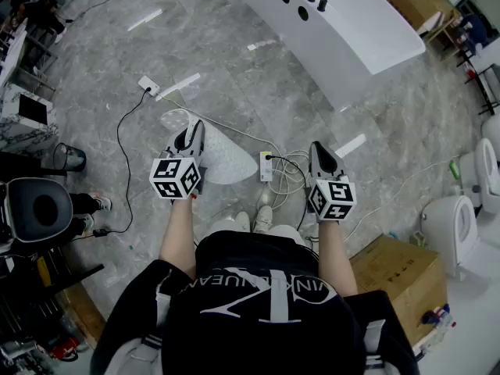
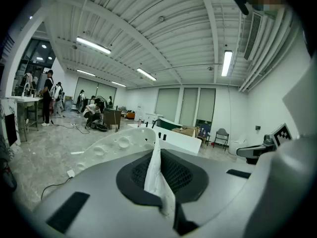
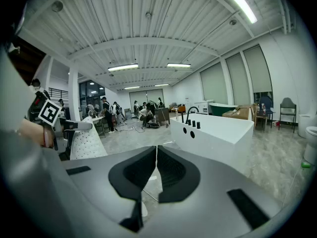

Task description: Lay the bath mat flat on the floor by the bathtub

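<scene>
Head view gives me the grey stone floor (image 1: pixel 234 76) across nearly the whole frame, with the long white bathtub (image 1: pixel 344 22) lying at an angle along the top, its dark taps at the far end. A cardboard box (image 1: pixel 398 276) stands on the floor at the person's right, and a white toilet (image 1: pixel 449 221) sits beyond it by the right edge. The bath mat (image 1: pixel 223 158), white and dotted with small bumps, is not flat. It curves up from the left gripper (image 1: pixel 190 139) in front of the person's feet, well short of the bathtub, and I cannot tell whether its lower edge touches the floor. In the left gripper view the fingers (image 2: pixel 133 175) are clamped on a thin white fold of the mat (image 2: pixel 157 177), and the rest of the sheet arches away to the left past them. The right gripper (image 1: pixel 320 153) hangs level with the left one, apart from the mat. In the right gripper view its fingers (image 3: pixel 136 175) are pressed together with nothing between them, the bathtub (image 3: pixel 213 133) is ahead to the right, and the mat (image 3: pixel 86 143) stands upright at the left. A white power strip (image 1: pixel 266 166) lies on the floor between the two grippers, just beside the mat's edge, with white cables looping from it.
</scene>
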{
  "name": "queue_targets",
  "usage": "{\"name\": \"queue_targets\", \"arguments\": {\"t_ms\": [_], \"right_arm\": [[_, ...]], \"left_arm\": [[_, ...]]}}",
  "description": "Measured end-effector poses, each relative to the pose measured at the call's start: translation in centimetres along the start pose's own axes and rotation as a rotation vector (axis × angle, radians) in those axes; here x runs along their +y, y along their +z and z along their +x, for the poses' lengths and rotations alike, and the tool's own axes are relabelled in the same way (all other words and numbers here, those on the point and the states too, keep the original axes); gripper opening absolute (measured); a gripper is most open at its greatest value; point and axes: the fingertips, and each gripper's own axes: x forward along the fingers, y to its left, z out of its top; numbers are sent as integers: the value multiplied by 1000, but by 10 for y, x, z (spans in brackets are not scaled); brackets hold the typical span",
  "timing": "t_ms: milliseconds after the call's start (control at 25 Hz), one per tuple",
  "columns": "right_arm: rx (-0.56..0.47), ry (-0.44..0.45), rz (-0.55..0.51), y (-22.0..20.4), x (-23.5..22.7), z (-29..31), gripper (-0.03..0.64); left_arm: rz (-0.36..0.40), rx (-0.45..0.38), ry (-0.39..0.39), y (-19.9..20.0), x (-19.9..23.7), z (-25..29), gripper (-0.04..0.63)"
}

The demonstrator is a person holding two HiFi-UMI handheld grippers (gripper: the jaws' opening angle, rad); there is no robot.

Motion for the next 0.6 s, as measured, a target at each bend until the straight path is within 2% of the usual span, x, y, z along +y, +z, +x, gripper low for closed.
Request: {"name": "queue_targets", "arguments": {"t_ms": [280,600], "right_arm": [[-14,23,-13,9,-7,19,28],[-17,58,-50,16,-18,35,28]], "left_arm": [[27,-25,22,15,3,11,20],[44,-52,102,38,30,15,20]]}}
